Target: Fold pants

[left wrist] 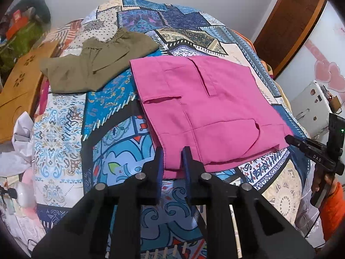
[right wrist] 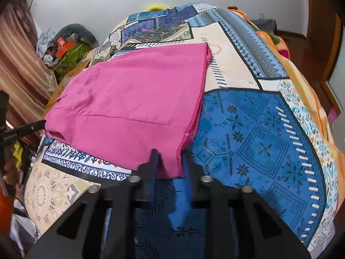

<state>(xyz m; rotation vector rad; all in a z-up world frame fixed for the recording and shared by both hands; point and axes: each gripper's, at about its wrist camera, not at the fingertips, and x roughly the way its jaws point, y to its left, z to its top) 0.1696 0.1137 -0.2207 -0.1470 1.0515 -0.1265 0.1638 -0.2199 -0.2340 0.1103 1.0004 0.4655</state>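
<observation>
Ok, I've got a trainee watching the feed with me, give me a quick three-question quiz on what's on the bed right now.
1. True or false: the left gripper has a corner of the pink pants between its fingers.
2. What colour is the other garment lying beyond the pink pants?
3. The right gripper is at: A) a serged edge of the pants, B) a pocket, C) the bedspread only.

Key: 1 true; 2 olive green; 3 A.

A: Pink pants (left wrist: 207, 108): matt woven cloth, smooth, overlocked hem. Olive pants (left wrist: 94, 64): matt, slightly creased.
B: Bedspread (right wrist: 258, 129): printed cloth, faint sheen. Fingers (left wrist: 158, 168): matt black plastic, blue pads, metal pins.
</observation>
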